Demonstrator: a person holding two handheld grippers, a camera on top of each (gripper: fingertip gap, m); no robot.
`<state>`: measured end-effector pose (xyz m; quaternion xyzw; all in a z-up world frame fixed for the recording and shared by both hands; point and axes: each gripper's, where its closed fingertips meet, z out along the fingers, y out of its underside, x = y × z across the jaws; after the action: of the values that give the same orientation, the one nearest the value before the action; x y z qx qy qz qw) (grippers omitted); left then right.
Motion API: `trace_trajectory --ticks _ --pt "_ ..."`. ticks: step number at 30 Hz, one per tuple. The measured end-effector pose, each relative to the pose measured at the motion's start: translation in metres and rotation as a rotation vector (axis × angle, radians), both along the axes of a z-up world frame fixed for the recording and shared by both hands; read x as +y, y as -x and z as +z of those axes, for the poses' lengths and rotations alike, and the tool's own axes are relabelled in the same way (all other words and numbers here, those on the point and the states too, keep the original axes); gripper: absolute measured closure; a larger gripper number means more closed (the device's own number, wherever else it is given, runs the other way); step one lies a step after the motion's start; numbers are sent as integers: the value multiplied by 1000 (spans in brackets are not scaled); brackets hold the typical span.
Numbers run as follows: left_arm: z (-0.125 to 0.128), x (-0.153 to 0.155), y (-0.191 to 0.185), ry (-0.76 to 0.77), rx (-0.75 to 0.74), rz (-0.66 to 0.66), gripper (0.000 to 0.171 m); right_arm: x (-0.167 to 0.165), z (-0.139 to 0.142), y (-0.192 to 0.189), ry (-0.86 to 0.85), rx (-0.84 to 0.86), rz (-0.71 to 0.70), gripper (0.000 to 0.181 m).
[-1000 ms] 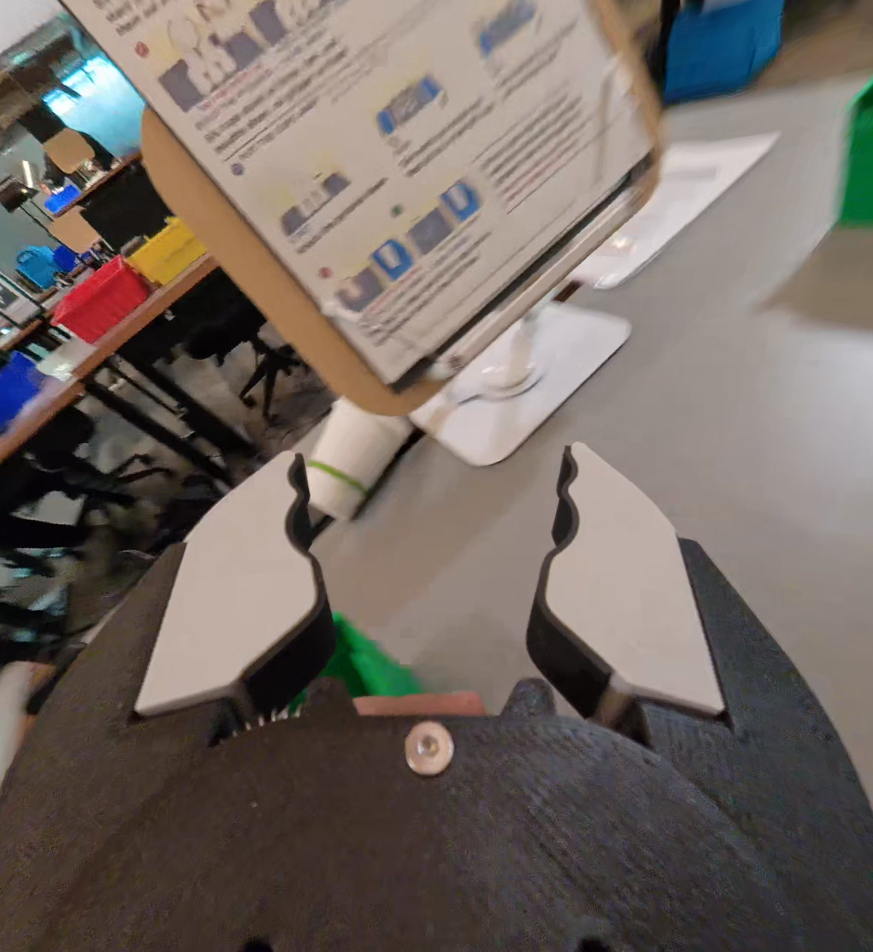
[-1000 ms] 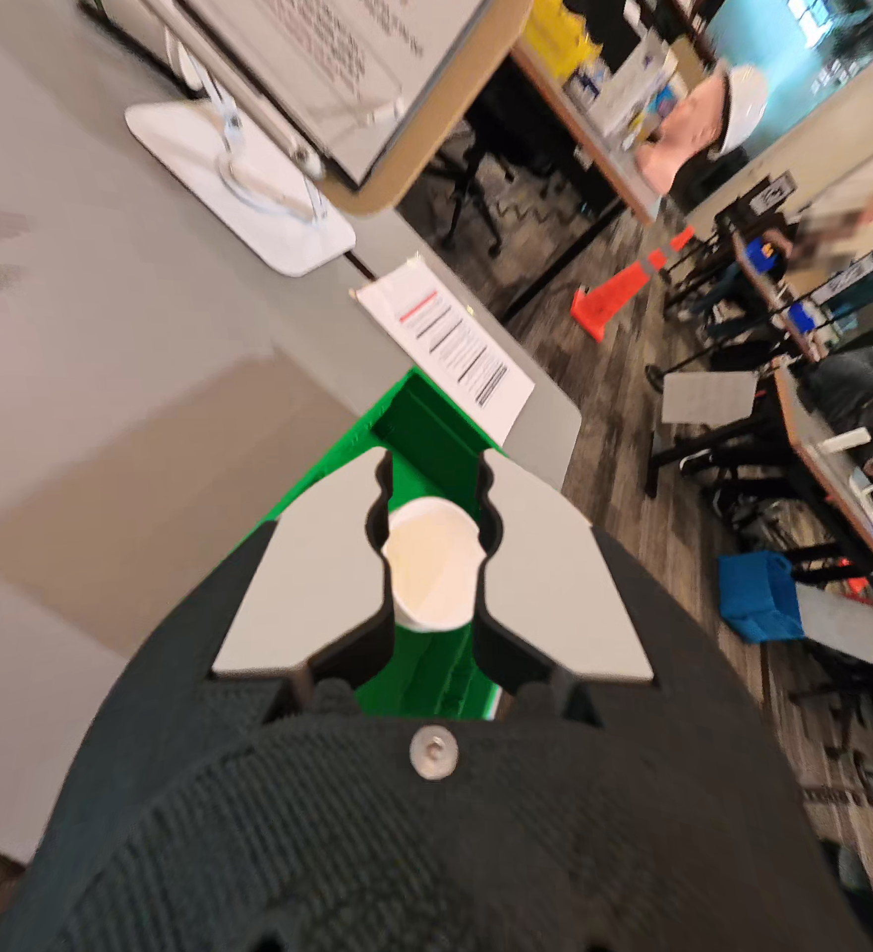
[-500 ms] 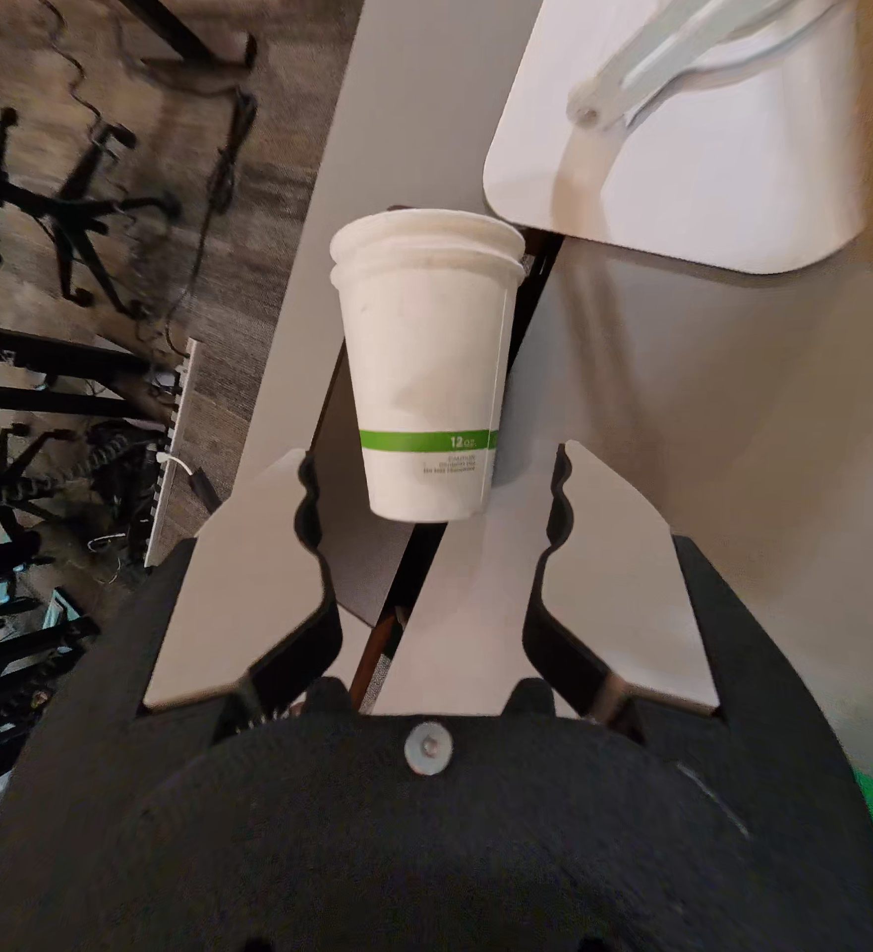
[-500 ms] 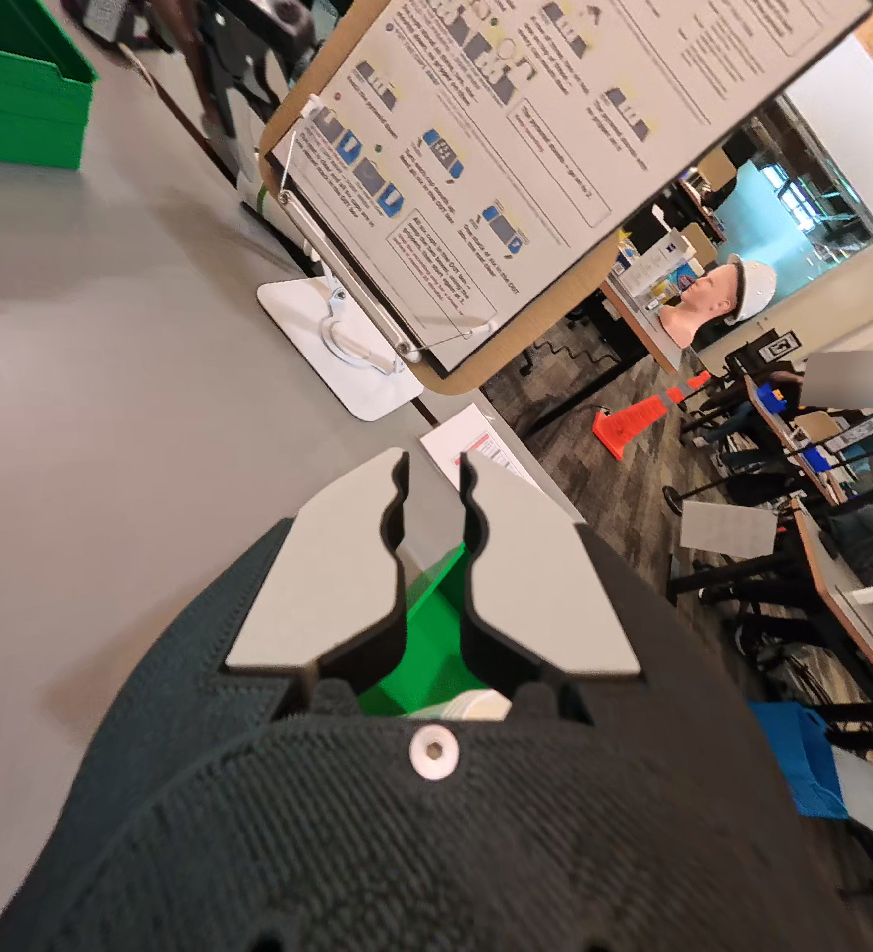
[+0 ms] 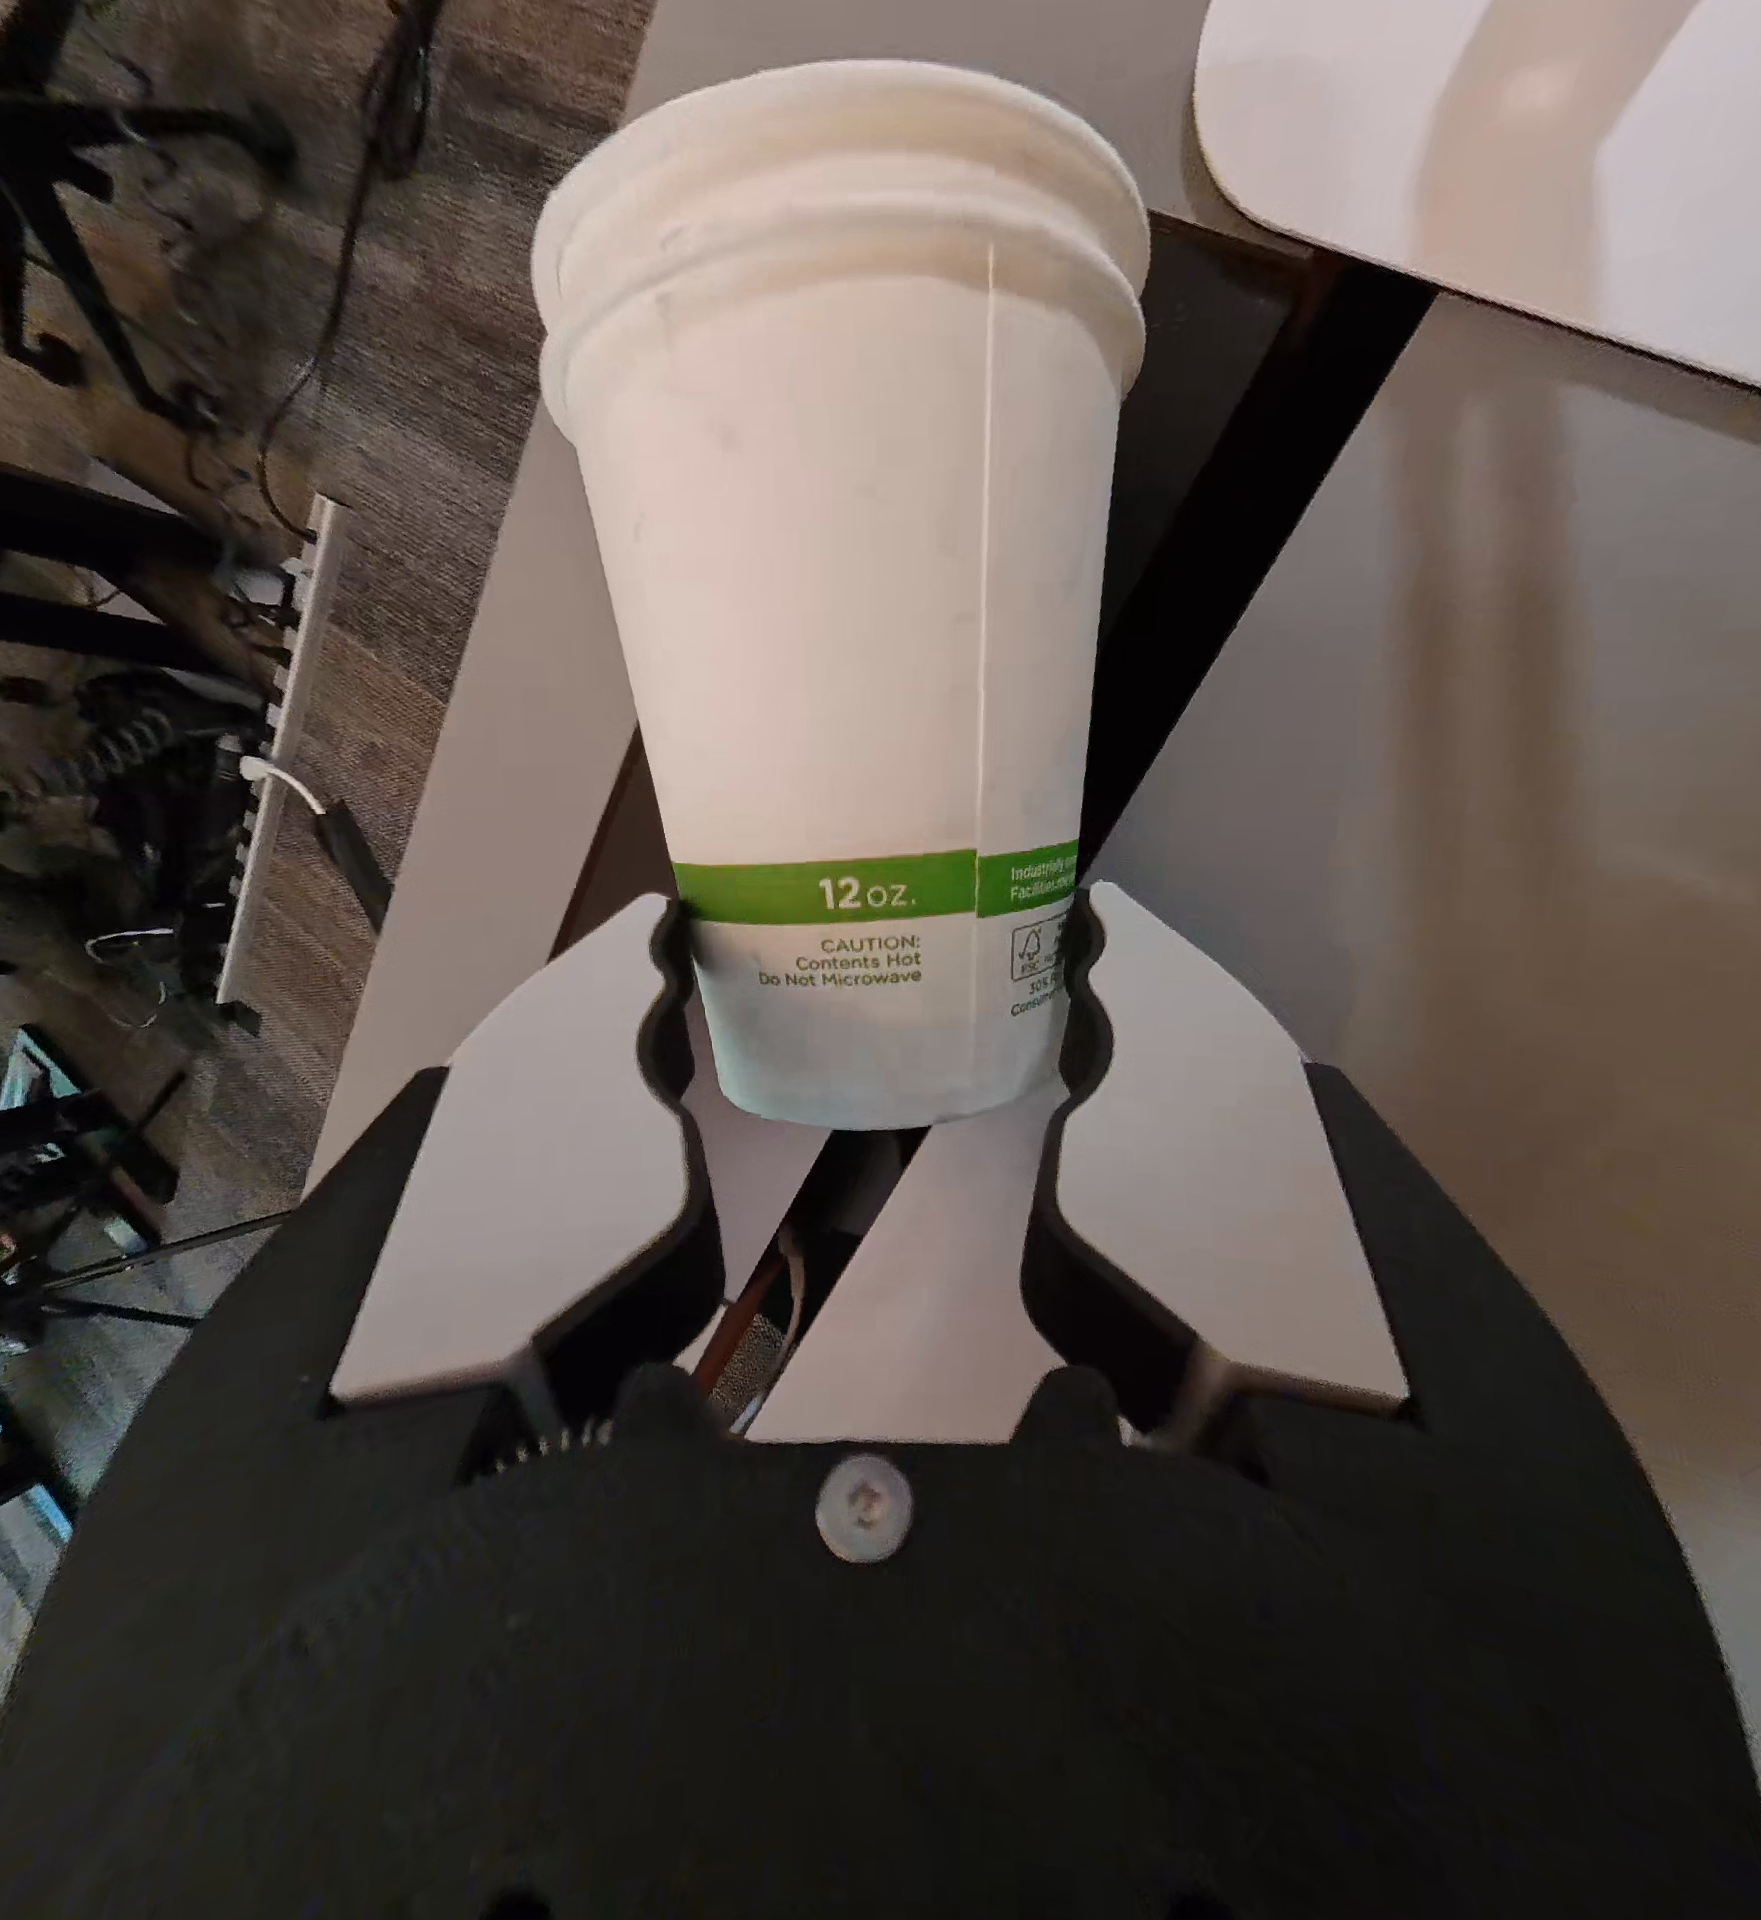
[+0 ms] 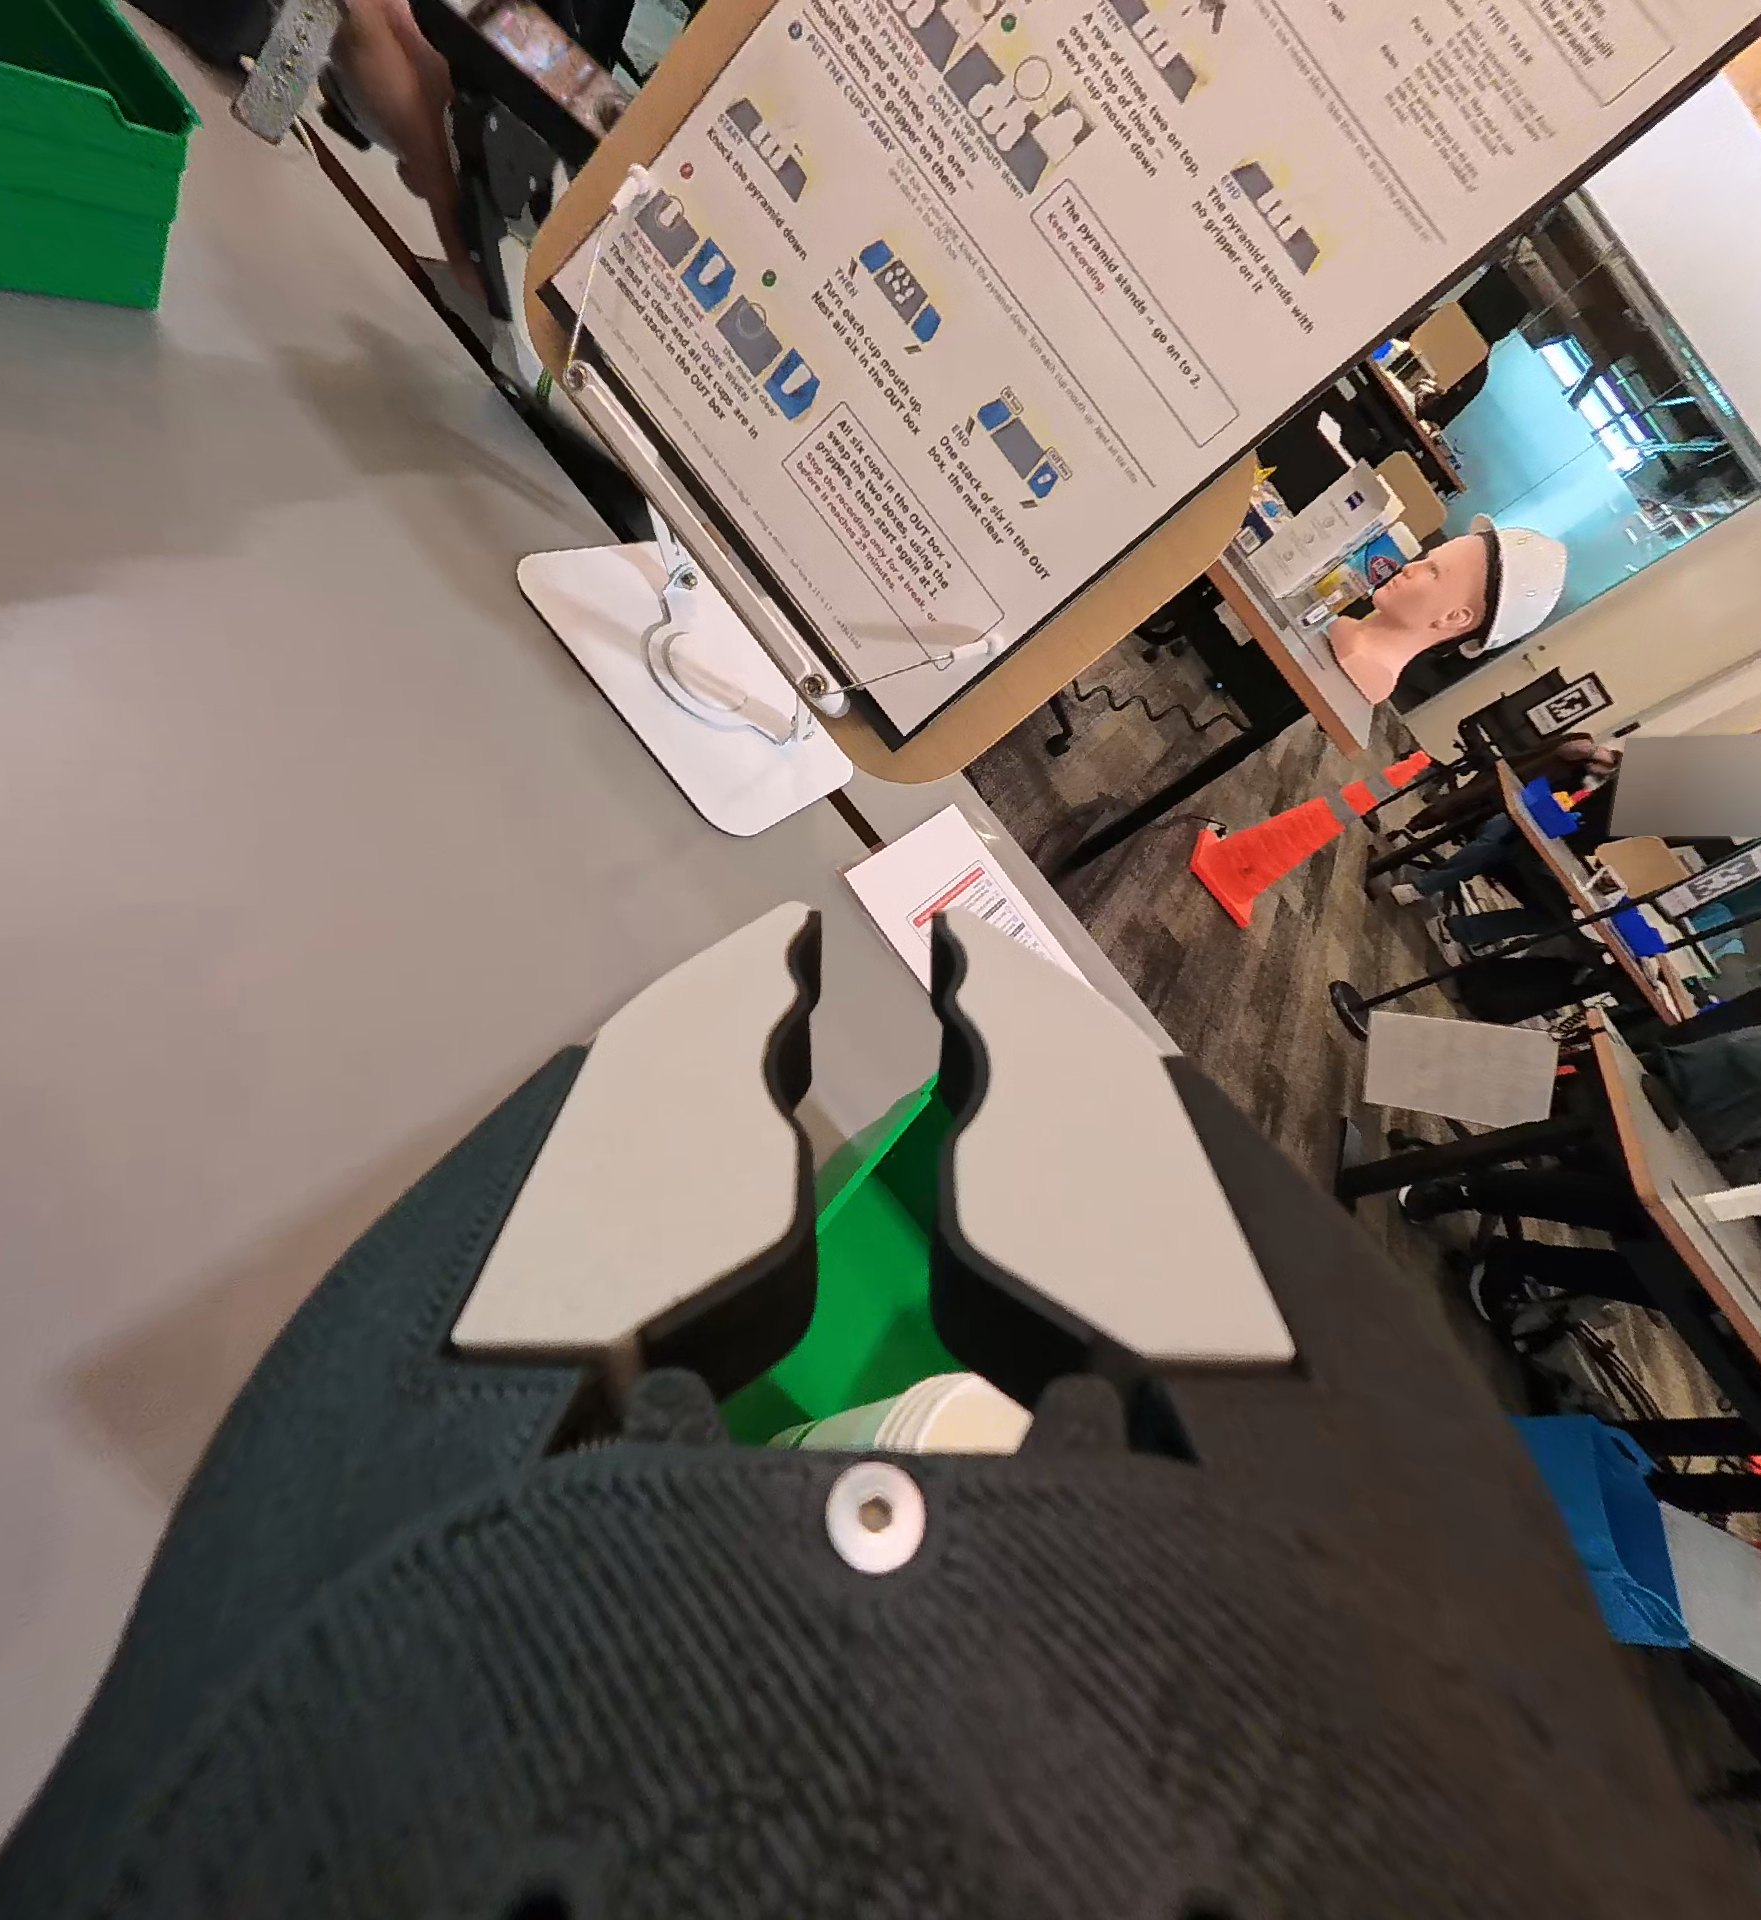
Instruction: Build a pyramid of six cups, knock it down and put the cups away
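White cup stack (image 5: 834,582) between left fingers (image 5: 1146,1091)

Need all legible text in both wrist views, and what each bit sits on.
I don't quote writing; these items carry it.
white paper cup: green band and small print below it, legible.
clipboard sheet: illustrated printed instructions, mostly legible.
loose white sheet: red header and fine lines, too small to read.

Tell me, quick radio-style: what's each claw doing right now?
Left gripper closed on the base of white nested cups. Right gripper open, empty, above green bin with more cups. Nothing blocking.
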<state>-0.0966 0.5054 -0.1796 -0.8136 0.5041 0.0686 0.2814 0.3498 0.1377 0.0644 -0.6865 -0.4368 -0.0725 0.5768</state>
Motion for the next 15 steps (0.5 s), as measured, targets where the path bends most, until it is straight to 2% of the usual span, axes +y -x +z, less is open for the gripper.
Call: trace_trajectory --ticks 4,7,12,15 --pt "30 4 19 -82 -51 104 101 -4 5 4 -14 0 10 162" --pt "54 -10 38 -83 -122 176 101 -10 11 8 -29 12 32 162" --pt "83 -64 52 -32 -247 197 102 -24 20 17 -48 42 85 162" --pt "82 -100 48 39 -269 179 102 -38 27 23 -68 52 123 162"
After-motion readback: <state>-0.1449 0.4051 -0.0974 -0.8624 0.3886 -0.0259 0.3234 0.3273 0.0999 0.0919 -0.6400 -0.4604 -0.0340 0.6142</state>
